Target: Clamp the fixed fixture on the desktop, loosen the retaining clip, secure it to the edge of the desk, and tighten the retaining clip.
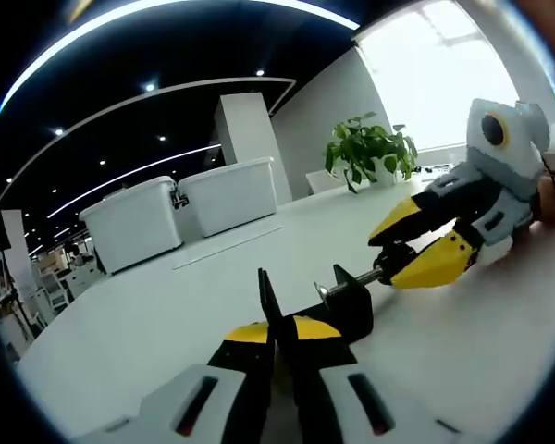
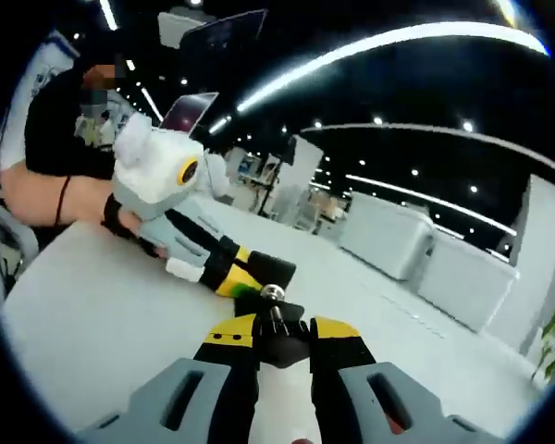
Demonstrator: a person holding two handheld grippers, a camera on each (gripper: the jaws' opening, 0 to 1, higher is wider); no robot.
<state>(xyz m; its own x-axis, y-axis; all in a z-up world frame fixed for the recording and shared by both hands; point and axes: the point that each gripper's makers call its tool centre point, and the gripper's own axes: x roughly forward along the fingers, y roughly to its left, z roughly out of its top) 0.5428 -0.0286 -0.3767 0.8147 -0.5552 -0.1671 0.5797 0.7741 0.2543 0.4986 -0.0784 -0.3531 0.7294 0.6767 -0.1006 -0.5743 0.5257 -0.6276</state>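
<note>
The left hand-held gripper [image 1: 276, 338] is closed on the black fixture [image 1: 338, 310] lying on the bench [image 1: 148, 324]. The right hand-held gripper [image 2: 276, 338] is closed on its screw handle [image 2: 274, 294]. Loosening is in hand; next, turn the screw to open the clamp.

The left gripper [image 1: 279, 335] grips the black clamp fixture [image 1: 338, 310] on the white desk [image 1: 166, 305]. The right gripper [image 1: 402, 254] closes on the fixture's screw handle [image 1: 356, 280]. Two white bins [image 1: 180, 208] stand behind.

Desk [image 1: 166, 305] open toward distant bins [image 1: 180, 208] and plant [image 1: 370, 153].
</note>
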